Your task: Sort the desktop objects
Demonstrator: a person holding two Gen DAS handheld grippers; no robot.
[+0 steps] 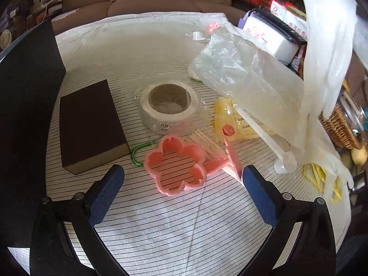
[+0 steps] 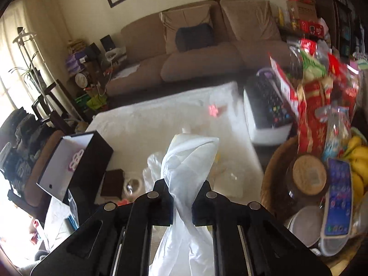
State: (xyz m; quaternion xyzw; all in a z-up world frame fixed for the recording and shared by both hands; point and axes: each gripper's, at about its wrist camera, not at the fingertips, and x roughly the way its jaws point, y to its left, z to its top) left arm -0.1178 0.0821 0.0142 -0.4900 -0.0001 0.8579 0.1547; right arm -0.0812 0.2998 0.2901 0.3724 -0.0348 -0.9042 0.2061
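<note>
In the left wrist view my left gripper [image 1: 181, 177] is open and empty, low over the striped cloth, its blue pads on either side of a pink flower-shaped cutter [image 1: 176, 165]. Behind it lie a tape roll [image 1: 169, 107], a brown block [image 1: 89, 126], a green clip [image 1: 138, 154], a yellow packet [image 1: 232, 119] and a clear plastic bag [image 1: 243, 71]. My right gripper [image 2: 182, 197] is shut on a white plastic bag [image 2: 188, 161] and holds it high above the table; the bag also hangs at the right of the left wrist view [image 1: 326, 53].
An open black box [image 2: 76, 163] with a purple item inside stands at the table's left. A white appliance [image 2: 264, 115], snack packs [image 2: 315, 96], a wicker basket [image 1: 340, 126] and bananas [image 2: 358, 158] crowd the right side. A sofa [image 2: 195, 53] is behind.
</note>
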